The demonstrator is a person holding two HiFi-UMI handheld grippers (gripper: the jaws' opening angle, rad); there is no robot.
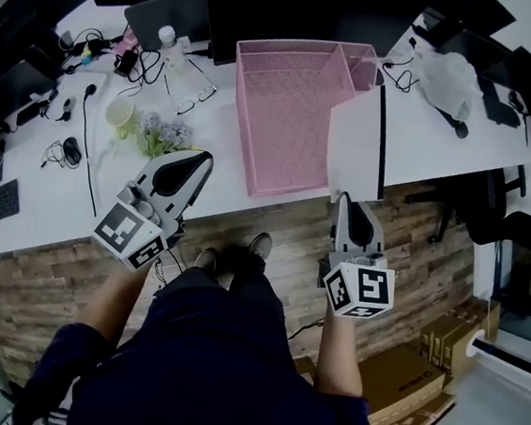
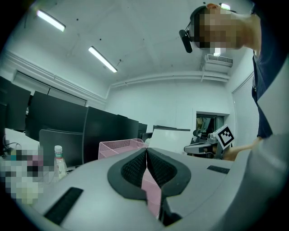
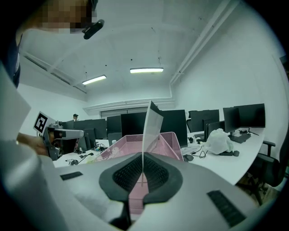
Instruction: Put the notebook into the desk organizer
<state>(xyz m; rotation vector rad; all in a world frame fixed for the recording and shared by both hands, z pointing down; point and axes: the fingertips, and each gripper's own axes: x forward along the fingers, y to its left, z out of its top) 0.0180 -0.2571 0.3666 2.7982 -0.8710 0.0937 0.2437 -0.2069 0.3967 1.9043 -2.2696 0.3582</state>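
The right gripper (image 1: 345, 198) was clenched tight on the thin white notebook with a black spine (image 1: 355, 146). In the right gripper view the pads (image 3: 153, 173) had pinched its near edge, and the notebook (image 3: 151, 128) stood up edge-on, straight from between them. From the head view it hung in the air at the right rim of the pink wire-mesh desk organizer (image 1: 280, 114). It wasn't in the tray, and I couldn't tell whether it touched the rim.

The organizer sat on the long white desk (image 1: 49, 203), open side up, with a smaller compartment at its far right corner. In the right gripper view its pink mesh (image 3: 124, 149) lay dead ahead of the jaws.

The left gripper (image 1: 200, 159) hovered at the desk's front edge, left of the organizer and well apart from the notebook. In the left gripper view its jaws (image 2: 146, 164) were pressed together with nothing between them, only pink mesh (image 2: 118, 146) showing beyond.

Left of the organizer were a clear plastic bottle with a white cap (image 1: 172, 51), a pair of eyeglasses (image 1: 194, 100), a pale cup (image 1: 118, 113) and a small bunch of pale flowers (image 1: 160, 135). A crumpled white bag (image 1: 449, 80) lay off to the right.
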